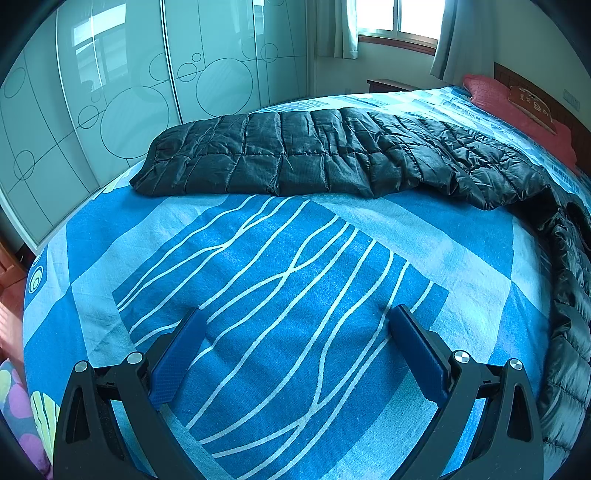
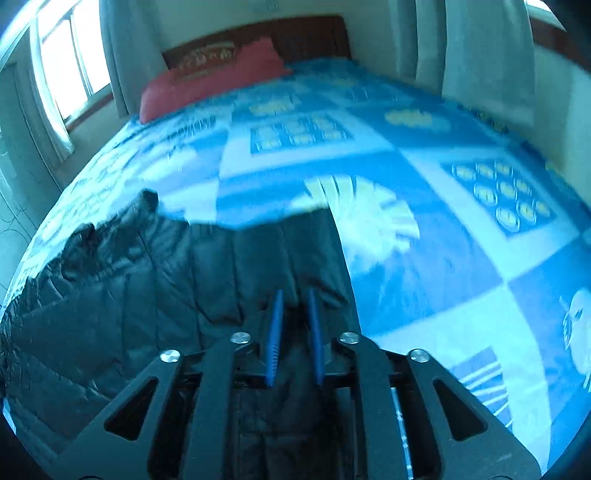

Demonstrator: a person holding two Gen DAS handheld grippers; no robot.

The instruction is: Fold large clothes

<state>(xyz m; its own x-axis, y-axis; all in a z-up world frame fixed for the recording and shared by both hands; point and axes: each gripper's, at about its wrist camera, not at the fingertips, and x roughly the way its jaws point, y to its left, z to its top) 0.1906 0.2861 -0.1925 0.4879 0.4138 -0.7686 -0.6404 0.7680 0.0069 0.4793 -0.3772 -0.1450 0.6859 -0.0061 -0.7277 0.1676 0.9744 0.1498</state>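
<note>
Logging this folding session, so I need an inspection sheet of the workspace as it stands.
Surface: bed with blue patterned sheet.
Job's things: black quilted jacket lying across the bed.
Clutter: red pillow at the headboard.
Grippers: left gripper open over bare sheet; right gripper closed on the jacket's fabric.
Cables: nothing seen.
Surroundings: wardrobe doors with circle pattern, curtained window.

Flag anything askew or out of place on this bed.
The black puffer jacket lies rumpled and unevenly spread, one end trailing toward the bed edge. The right hand-held gripper pinches its fabric; nothing looks damaged.
</note>
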